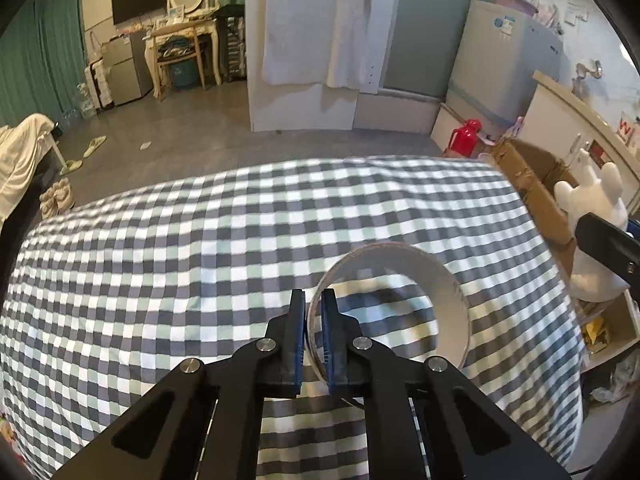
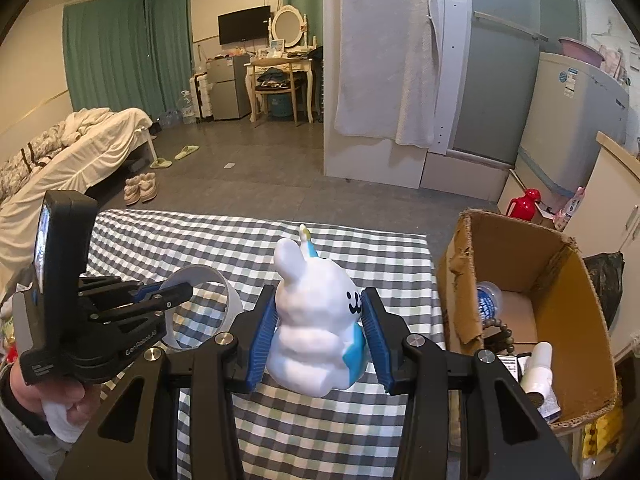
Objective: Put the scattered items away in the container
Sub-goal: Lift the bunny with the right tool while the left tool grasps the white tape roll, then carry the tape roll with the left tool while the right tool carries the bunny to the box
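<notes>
My left gripper [image 1: 313,336] is pinching the near wall of a white tape ring [image 1: 400,300], 1 blue pad inside the ring and 1 outside, pressed tight on the thin band. The ring stands on edge over the checked tablecloth [image 1: 200,240], tilted a little; I cannot tell whether its lower rim touches the cloth.

My right gripper [image 2: 318,340] clasps a white bunny figurine [image 2: 312,320] from both sides, its 2 blue pads against the body, with the smiling face turned to the right. The figurine stands upright on the cloth, near the table's right edge.

The cardboard box [image 2: 560,280] sits just beside that edge, open at the top. Its torn near flap rises between the figurine and the interior. Inside lie a plastic bottle [image 2: 489,298], a string of beads [image 2: 496,330] and a white tube [image 2: 538,372]. A red jug [image 2: 526,204] stands on the floor beyond the box.
</notes>
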Motion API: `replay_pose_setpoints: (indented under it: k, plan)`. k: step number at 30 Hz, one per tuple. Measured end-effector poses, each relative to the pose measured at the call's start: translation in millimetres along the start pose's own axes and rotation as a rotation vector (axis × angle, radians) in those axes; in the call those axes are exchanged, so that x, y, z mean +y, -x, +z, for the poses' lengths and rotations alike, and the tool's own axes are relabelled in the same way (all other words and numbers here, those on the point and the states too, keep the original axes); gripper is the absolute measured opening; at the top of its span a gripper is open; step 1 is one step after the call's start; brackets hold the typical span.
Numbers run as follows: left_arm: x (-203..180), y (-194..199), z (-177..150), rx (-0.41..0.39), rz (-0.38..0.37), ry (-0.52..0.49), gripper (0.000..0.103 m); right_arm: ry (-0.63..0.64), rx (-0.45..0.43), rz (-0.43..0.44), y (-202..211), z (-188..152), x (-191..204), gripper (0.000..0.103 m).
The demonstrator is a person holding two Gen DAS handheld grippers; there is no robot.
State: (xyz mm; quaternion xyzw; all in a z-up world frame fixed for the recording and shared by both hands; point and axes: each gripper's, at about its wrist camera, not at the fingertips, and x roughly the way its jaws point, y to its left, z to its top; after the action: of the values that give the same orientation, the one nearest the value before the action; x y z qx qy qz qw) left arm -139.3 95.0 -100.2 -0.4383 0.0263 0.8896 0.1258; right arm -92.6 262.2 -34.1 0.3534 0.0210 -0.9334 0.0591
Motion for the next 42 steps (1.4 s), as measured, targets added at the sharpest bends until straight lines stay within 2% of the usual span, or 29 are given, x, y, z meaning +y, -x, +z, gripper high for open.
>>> replay_pose_setpoints:
  k: [11,18,29,32,38,42]
  plan:
    - [-16.5,37.1,13.0,-0.094,-0.029,-0.009,0.007,-0.025,-0.061,-0.052,32.0,4.3,-21.7,0.042]
    - [-16.4,73.4,27.0,-0.192,-0.043,0.034,0.007,-0.039,-0.112,-0.097,55.9,11.2,-33.0,0.042]
    - [-27.3,133.2,39.1,-0.351,-0.061,0.012,0.007,-0.059,-0.189,-0.155,94.6,16.1,-40.2,0.042]
    - [-33.3,142.2,41.8,-0.362,-0.076,-0.017,0.007,-0.066,-0.205,-0.175,103.4,15.2,-45.6,0.042]
    - [-37.9,162.3,45.0,-0.437,-0.077,-0.014,0.007,-0.083,-0.227,-0.202,117.0,12.5,-57.1,0.042]
    - [-42.2,157.7,48.9,-0.433,-0.080,-0.021,0.007,-0.091,-0.229,-0.214,119.1,11.1,-63.7,0.042]
